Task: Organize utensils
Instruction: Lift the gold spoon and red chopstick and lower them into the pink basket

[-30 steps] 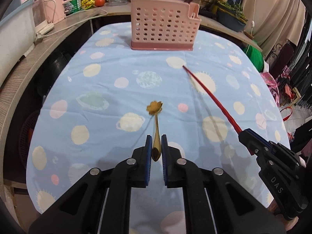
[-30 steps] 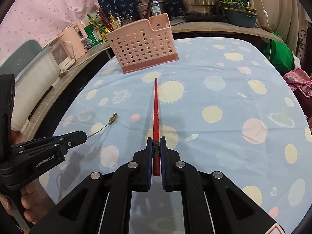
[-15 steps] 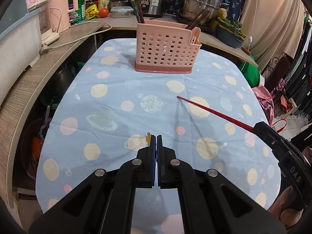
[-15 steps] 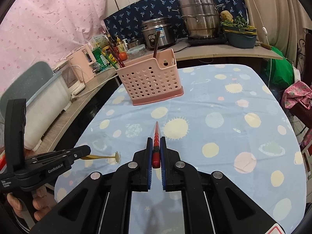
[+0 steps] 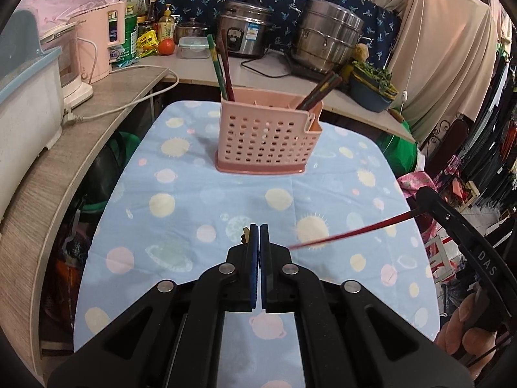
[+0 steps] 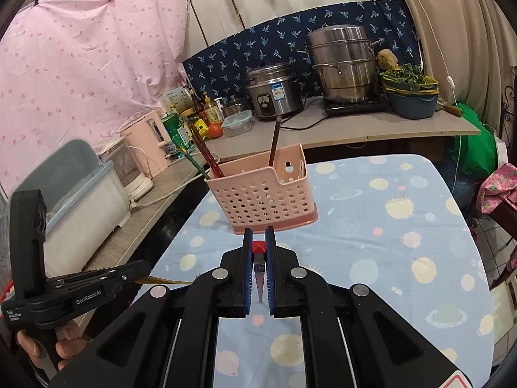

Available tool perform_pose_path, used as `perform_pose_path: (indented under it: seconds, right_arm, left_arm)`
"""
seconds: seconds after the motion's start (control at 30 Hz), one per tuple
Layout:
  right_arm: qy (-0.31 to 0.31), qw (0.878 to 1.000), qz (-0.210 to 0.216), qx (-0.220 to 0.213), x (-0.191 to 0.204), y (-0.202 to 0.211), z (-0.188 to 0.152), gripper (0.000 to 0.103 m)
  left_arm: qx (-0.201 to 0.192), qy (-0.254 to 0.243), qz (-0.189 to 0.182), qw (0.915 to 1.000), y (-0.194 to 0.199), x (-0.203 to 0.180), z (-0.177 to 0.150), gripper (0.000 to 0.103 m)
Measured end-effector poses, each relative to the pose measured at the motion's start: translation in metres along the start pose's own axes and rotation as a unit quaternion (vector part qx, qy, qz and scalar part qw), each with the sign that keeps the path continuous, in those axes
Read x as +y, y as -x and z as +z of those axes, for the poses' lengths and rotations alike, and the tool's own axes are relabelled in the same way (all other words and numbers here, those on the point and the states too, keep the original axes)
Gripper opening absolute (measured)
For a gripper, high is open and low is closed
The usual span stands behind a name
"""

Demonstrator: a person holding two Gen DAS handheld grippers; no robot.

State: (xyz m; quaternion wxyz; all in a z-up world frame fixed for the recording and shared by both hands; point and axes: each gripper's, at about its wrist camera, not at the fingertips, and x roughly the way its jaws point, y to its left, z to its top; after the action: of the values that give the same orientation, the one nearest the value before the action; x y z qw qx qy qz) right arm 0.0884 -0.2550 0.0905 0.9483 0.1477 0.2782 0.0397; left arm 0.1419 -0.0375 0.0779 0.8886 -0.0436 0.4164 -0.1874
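Note:
A pink perforated utensil caddy (image 5: 265,139) (image 6: 261,194) stands at the far end of the table with several chopsticks upright in it. My left gripper (image 5: 259,229) (image 6: 142,266) is shut on a small gold utensil (image 5: 245,235) (image 6: 164,280), held above the cloth; only its flower-shaped tip shows past the pads in the left wrist view. My right gripper (image 6: 258,236) (image 5: 423,195) is shut on a red chopstick (image 6: 258,247) (image 5: 349,234), which sticks out in the air toward the left gripper. Both grippers hover short of the caddy.
The table wears a blue cloth with planet prints (image 5: 181,220). A curved wooden counter (image 5: 74,148) runs along its left and far sides with a pink kettle (image 5: 103,42), rice cooker (image 6: 274,92), steel pots (image 6: 345,68) and bottles. A person's hands (image 6: 64,349) hold the gripper handles.
Both grippers have risen off the cloth with the gold utensil and the red chopstick in them. The views have tipped up, so the caddy and counter sit lower and nearer.

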Motion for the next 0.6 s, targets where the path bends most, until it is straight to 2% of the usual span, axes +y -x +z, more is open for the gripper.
perform_pose_path:
  seconds: [0.3,0.6]
  right_arm:
    - [-0.008,0.999,0.008,-0.031,0.001,-0.008,0.048,0.007]
    - [0.003,0.995,0.004,-0.097,0.013,-0.012,0.113,0.007]
  left_arm:
    - [-0.019,-0.002,-0.007,0.9998,0.007,-0.001,0.046,0.0]
    - [-0.037,-0.006,0.001,0.9993,0.011,-0.005,0.103,0.001]
